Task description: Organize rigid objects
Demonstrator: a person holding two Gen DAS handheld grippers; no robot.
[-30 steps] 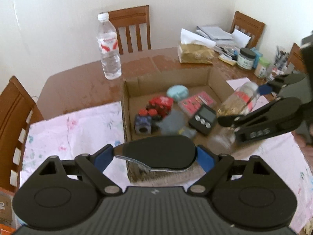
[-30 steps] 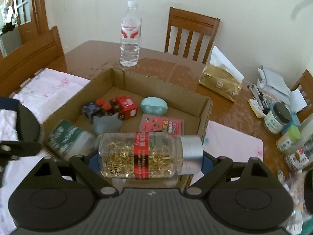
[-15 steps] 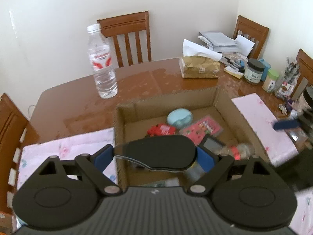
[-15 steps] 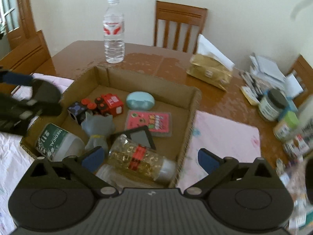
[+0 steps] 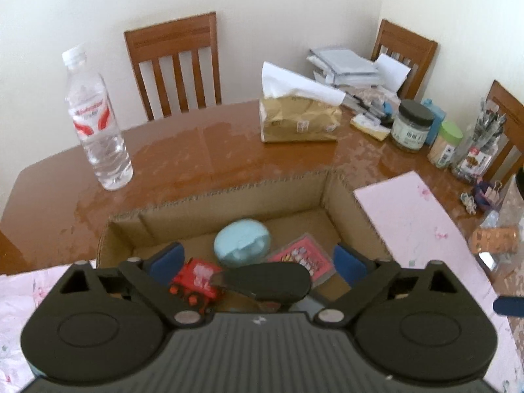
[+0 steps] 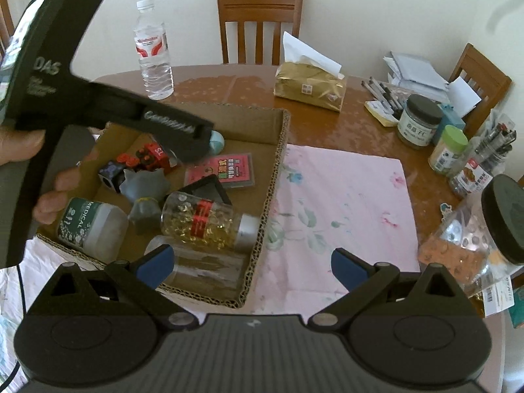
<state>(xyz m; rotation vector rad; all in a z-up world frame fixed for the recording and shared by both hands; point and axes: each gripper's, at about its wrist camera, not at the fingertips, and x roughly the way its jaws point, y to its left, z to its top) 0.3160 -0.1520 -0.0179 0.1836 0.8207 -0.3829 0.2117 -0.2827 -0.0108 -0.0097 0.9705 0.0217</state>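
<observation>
A cardboard box (image 6: 278, 163) on the table holds a capsule bottle (image 6: 206, 221), a white "Medical" bottle (image 6: 91, 226), a clear jar (image 6: 203, 267), red toy car (image 6: 152, 157), grey figure (image 6: 144, 183), pink card pack (image 6: 226, 172) and teal case (image 5: 242, 244). My left gripper (image 5: 258, 260) is open over the box; a black oval object (image 5: 271, 281) lies loose just below its fingers. The left gripper's body (image 6: 98, 104) crosses the right wrist view. My right gripper (image 6: 250, 262) is open and empty above the box's near right corner.
A water bottle (image 5: 96, 121), tissue pack (image 5: 299, 118), jars (image 5: 414, 126) and a pen holder (image 5: 481, 150) stand on the brown table. Pink floral cloth (image 6: 337, 216) lies right of the box. A bagged jar with black lid (image 6: 484, 229) sits at far right.
My right gripper opened, left the capsule bottle in the box and drew back to the right. My left gripper moved over the box and opened, letting go of the black oval object.
</observation>
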